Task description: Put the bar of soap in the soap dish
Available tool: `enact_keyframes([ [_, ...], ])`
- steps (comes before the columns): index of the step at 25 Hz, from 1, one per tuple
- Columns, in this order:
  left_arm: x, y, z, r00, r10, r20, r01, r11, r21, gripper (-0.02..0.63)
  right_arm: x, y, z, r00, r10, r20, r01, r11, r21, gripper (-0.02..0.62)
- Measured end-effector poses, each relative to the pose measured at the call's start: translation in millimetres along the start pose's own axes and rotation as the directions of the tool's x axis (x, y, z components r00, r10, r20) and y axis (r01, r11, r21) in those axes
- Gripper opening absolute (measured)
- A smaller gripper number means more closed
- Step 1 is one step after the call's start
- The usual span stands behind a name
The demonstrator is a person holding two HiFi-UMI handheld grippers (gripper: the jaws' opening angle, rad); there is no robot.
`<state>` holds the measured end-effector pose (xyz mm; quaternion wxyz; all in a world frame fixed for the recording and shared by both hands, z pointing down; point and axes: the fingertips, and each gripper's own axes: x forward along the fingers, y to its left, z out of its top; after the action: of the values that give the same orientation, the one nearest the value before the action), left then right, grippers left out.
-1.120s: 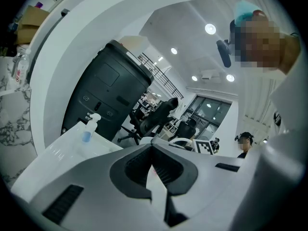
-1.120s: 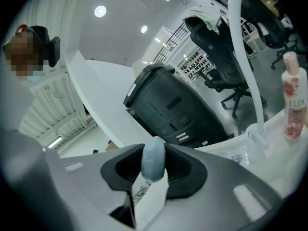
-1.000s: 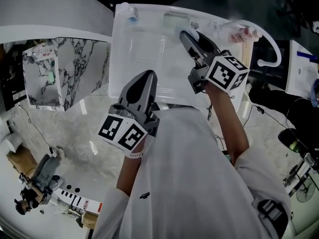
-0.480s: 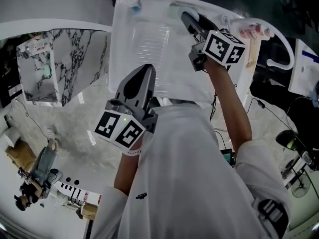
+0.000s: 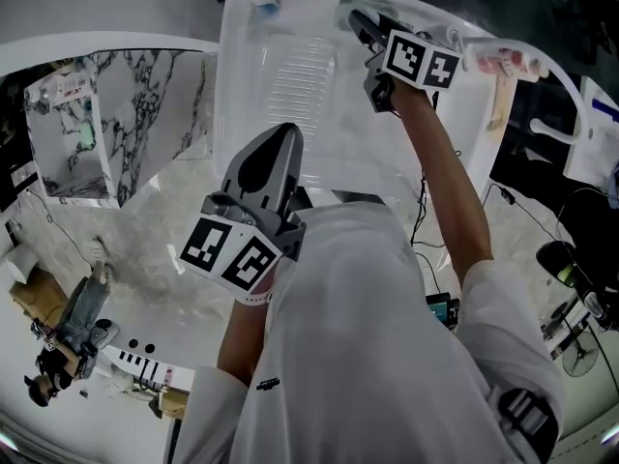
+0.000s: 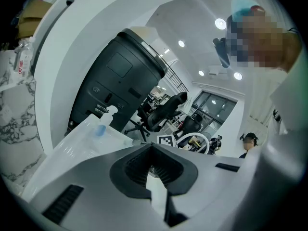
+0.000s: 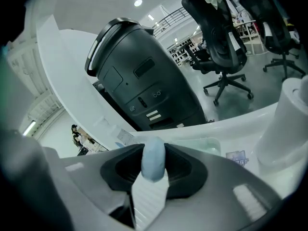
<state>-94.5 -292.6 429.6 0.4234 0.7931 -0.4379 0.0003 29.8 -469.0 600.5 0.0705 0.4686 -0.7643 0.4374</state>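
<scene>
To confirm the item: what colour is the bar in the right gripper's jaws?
Pale blue soap bar; clearest in right gripper view.

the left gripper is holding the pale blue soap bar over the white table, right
Not quite. The right gripper has the pale blue soap bar clamped between its jaws over the white table, as the right gripper view shows. The left gripper has nothing between its jaws.
</scene>
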Motion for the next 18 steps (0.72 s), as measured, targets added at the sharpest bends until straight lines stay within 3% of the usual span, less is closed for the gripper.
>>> enact_keyframes([
  [8, 0.5, 5.6, -1.8, 1.0, -0.001, -0.016, 0.0, 1.0, -0.003, 0.009, 19.8, -18.1, -9.5, 0.998, -0.02, -0.051, 0.02, 1.0, -0.003, 0.137],
  [14, -2.0, 4.5, -6.6, 1.0, -0.003, -0.026, 0.003, 1.0, 0.003, 0.009, 18.7, -40.3, -8.6, 0.993, -0.116, -0.03, 0.114, 0.993, -0.038, 0.138],
  [18, -3.4, 1.1, -8.6, 1.0, -0.005, -0.025, 0.005, 1.0, 0.004, 0.009, 17.7, -55.4, -3.0, 0.983, -0.182, -0.013, 0.181, 0.981, -0.067, 0.175],
])
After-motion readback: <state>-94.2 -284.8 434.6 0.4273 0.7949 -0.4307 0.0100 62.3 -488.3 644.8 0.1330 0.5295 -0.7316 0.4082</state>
